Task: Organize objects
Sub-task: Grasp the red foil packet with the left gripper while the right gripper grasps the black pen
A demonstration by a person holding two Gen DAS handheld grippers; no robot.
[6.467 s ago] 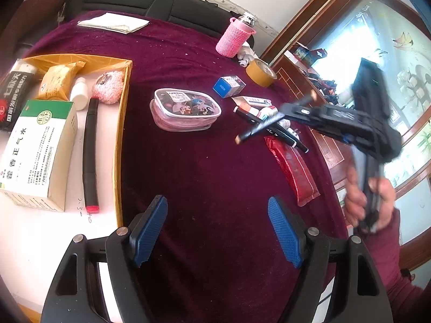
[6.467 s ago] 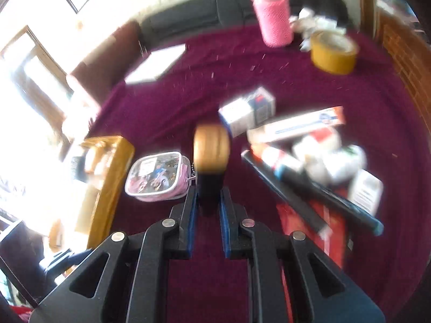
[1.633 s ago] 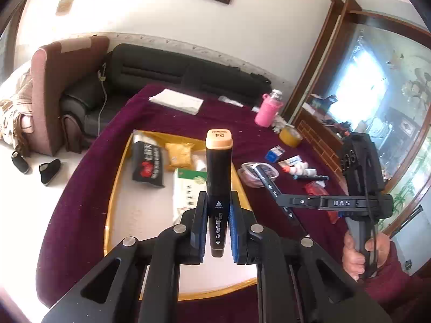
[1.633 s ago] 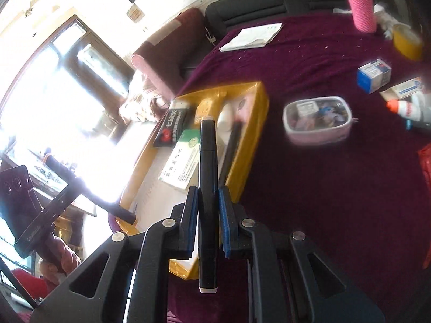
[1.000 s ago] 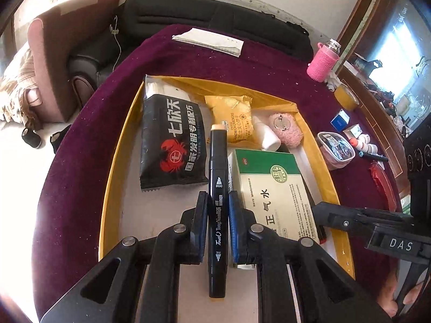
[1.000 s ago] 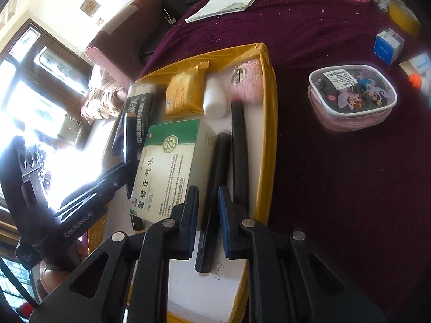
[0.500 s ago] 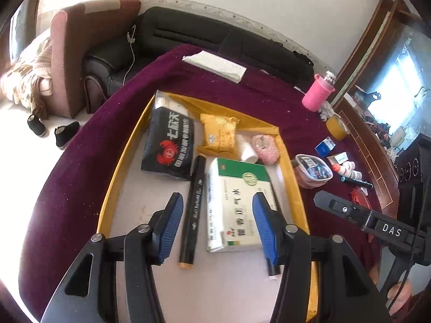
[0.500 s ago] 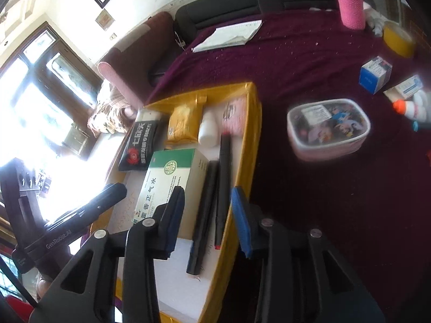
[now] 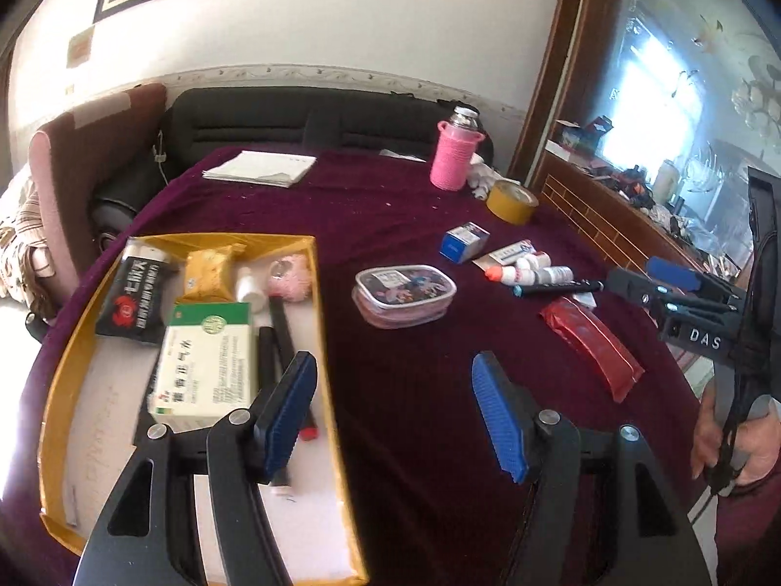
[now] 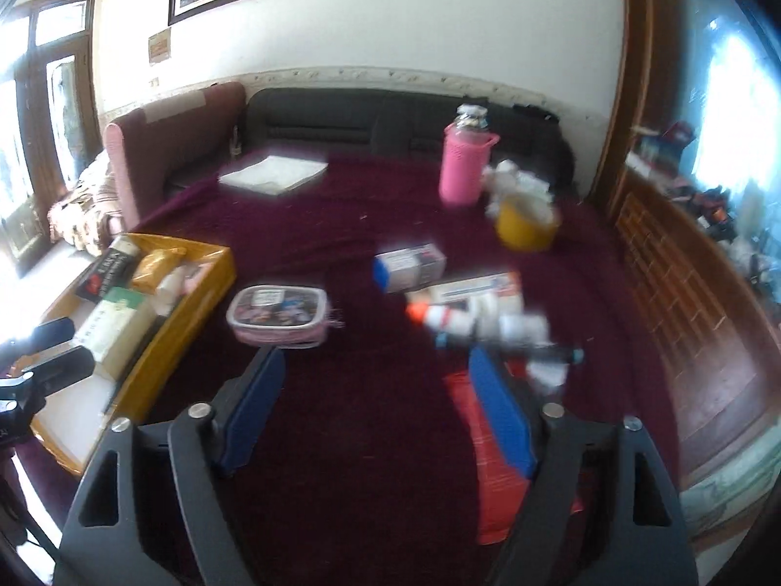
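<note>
Looking along the left gripper (image 9: 395, 415), its blue pads (image 9: 498, 415) stand apart with nothing between them; the jaws have just been opening. It hangs over the right wall of the yellow tray (image 9: 322, 322) on the maroon tablecloth (image 9: 390, 215). Inside the tray: a black snack packet (image 9: 132, 298) with a red crab logo and white Chinese characters, a yellow sachet (image 9: 210, 273), a small white bottle (image 9: 250, 288), a pink fluffy item (image 9: 293, 276), a green-and-white medicine box (image 9: 207, 361) with Chinese print, and black markers (image 9: 278, 327) lying beside the box, one with a red tip. Right of the tray sit a clear cartoon-print case (image 9: 402, 295), a blue-white carton (image 9: 463, 241), small bottles (image 9: 532, 271), a black pen (image 9: 561, 288), a red packet (image 9: 590, 346), a tape roll (image 9: 512, 200), a pink-sleeved bottle (image 9: 456, 156) and folded papers (image 9: 261, 168). The right gripper (image 9: 678, 288) shows at the right edge, "DAS" readable on its body, held by a hand (image 9: 732, 434). From the right wrist view, blurred: the right gripper (image 10: 376, 415) is spread wide and empty, its jaws having just been opening, above bare cloth between the case (image 10: 278, 315) and the red packet (image 10: 493, 464). The tray (image 10: 195, 303) lies to the left; labels here are too blurred to read. The left gripper's tips (image 10: 53, 351) poke in at the left edge.
</note>
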